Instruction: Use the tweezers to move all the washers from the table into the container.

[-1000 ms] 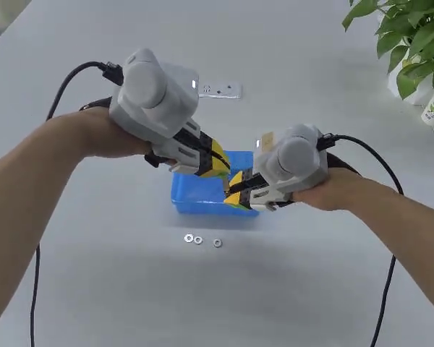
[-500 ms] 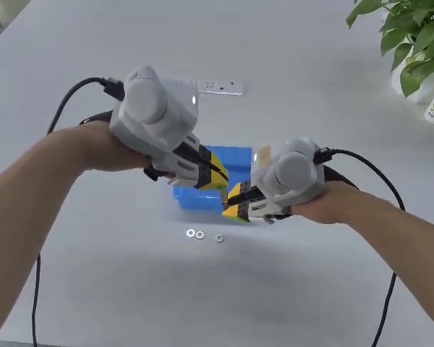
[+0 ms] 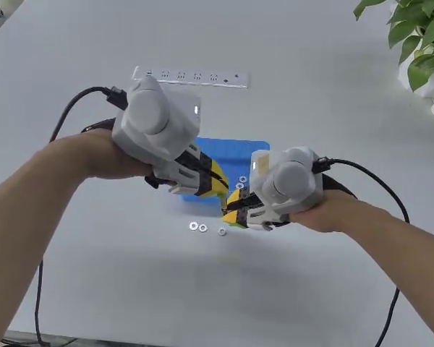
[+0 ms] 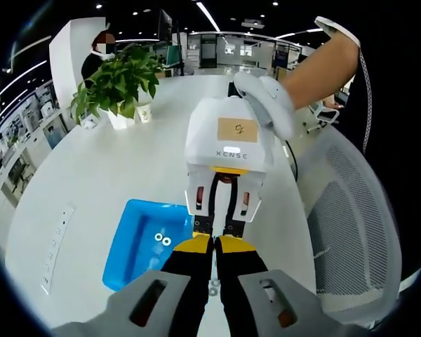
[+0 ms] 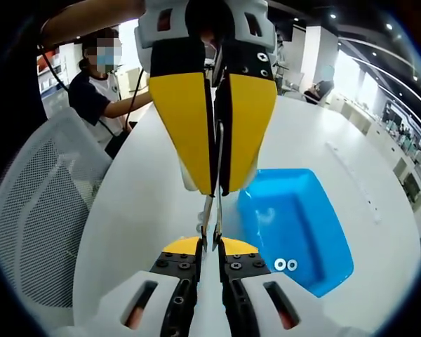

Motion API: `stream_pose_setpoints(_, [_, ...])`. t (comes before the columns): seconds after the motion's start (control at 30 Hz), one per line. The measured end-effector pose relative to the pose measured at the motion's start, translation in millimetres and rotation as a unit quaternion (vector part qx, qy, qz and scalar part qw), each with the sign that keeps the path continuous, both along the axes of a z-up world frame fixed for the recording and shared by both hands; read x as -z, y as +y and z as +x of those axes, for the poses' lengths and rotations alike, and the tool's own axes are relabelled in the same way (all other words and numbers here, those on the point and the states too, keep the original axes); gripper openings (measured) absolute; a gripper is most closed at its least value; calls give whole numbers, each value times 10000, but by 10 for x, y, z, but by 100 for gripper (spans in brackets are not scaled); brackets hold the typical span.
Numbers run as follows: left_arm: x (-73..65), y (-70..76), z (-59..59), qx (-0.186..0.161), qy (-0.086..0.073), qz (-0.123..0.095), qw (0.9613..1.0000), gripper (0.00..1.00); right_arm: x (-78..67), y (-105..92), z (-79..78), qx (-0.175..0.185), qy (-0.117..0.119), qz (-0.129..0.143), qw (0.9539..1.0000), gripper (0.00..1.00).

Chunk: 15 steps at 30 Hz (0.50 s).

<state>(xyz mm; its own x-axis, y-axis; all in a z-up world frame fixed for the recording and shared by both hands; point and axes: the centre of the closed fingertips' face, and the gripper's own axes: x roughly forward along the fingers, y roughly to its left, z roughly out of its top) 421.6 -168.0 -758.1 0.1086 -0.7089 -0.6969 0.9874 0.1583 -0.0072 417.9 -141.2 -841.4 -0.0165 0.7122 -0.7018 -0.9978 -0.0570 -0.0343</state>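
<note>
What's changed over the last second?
The right gripper moved from the blue container's front edge closer to the three washers on the table. The left gripper, shut on the tweezers, stayed over the container. The washers lie where they were; nothing was picked up or released. The wider shift is the camera's.

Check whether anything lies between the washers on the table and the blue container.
Nothing visible lies on the table between the washers and the container. The left gripper and right gripper, both shut on the tweezers, hang above that gap.
</note>
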Motion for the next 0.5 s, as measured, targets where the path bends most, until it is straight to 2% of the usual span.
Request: stream_pose_setpoints(0.5, [127,24,-83,-27,166,15,9999,5,129,37,-95,10,148,3,9999,12])
